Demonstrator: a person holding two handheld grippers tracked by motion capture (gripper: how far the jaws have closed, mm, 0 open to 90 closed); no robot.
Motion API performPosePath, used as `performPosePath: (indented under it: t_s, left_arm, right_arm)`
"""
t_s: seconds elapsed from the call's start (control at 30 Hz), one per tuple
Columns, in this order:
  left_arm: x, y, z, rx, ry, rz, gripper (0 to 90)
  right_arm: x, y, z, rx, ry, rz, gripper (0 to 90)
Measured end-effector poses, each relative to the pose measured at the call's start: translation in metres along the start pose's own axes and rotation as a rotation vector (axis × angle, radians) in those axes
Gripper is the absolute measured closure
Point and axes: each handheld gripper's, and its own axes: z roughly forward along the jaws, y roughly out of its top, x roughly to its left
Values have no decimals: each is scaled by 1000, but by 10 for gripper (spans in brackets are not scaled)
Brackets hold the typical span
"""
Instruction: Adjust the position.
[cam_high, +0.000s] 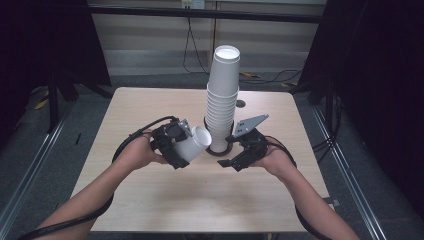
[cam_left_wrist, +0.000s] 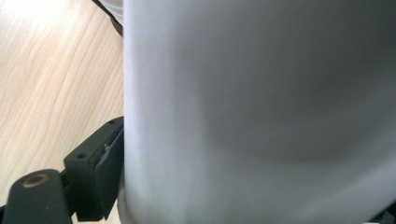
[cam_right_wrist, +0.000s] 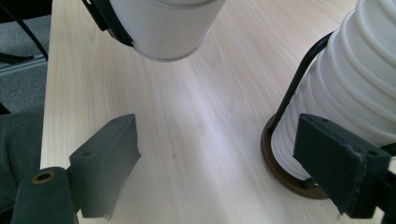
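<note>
The left gripper (cam_high: 186, 142) was clamped on a single white paper cup (cam_high: 196, 143), held tilted above the wooden table (cam_high: 150, 200) just left of the tall stack of cups (cam_high: 221, 105) in its dark holder (cam_right_wrist: 285, 175). The right gripper (cam_high: 232, 150) hovered at the stack's base, jaws apart, holding nothing.

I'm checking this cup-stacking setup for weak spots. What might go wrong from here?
The tall cup stack leans in its wire holder; a knock from the right gripper, open close by its base, might topple it. The left gripper holds one paper cup sideways; squeezing may dent it.
</note>
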Motion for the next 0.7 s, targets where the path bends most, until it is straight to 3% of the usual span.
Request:
performPosePath:
  t_s: [0.5, 0.7]
  left_arm:
    - [-7, 10, 5, 11, -13, 35, 114]
    - [-9, 12, 11, 29, -19, 52, 114]
  right_arm:
    - [0, 4, -1, 60, 45, -7, 139]
    - [1, 5, 1, 84, 84, -8, 139]
